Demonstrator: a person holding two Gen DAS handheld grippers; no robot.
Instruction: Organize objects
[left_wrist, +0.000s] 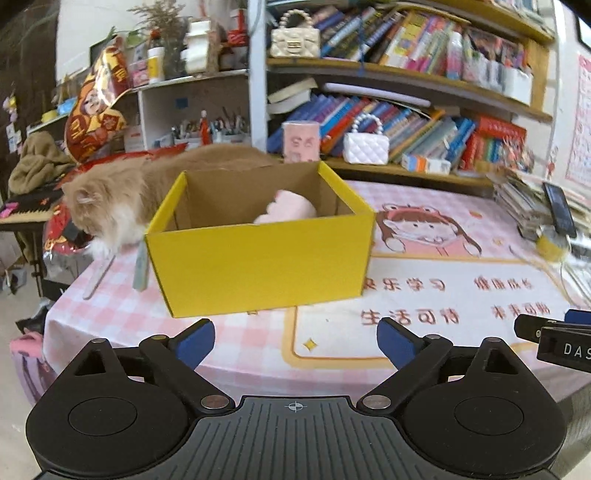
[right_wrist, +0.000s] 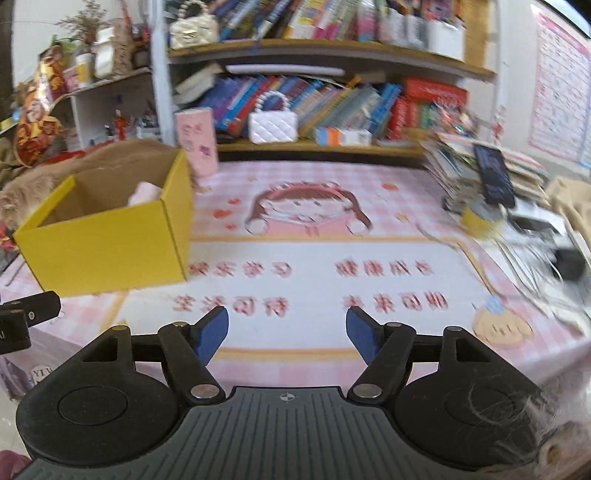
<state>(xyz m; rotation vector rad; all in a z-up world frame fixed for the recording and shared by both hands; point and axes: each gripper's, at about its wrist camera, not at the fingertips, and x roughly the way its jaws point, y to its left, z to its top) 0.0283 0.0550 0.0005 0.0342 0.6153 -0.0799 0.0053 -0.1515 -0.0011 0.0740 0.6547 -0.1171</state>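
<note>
A yellow cardboard box (left_wrist: 258, 254) stands open on the pink tablecloth (left_wrist: 424, 295). A pink soft thing (left_wrist: 291, 208) lies inside it. The box also shows in the right wrist view (right_wrist: 107, 243) at the left, with the pink thing (right_wrist: 146, 194) inside. My left gripper (left_wrist: 295, 341) is open and empty, low in front of the box. My right gripper (right_wrist: 287, 332) is open and empty over the cloth's near edge, right of the box. Its tip shows at the right of the left wrist view (left_wrist: 554, 332).
An orange and white cat (left_wrist: 122, 199) sits on the table behind the box's left side. A pink carton (right_wrist: 195, 142) stands behind the box. Stacked books with a phone (right_wrist: 493, 175) and a yellow tape roll (right_wrist: 476, 218) crowd the right side. Bookshelves (left_wrist: 406, 122) line the back.
</note>
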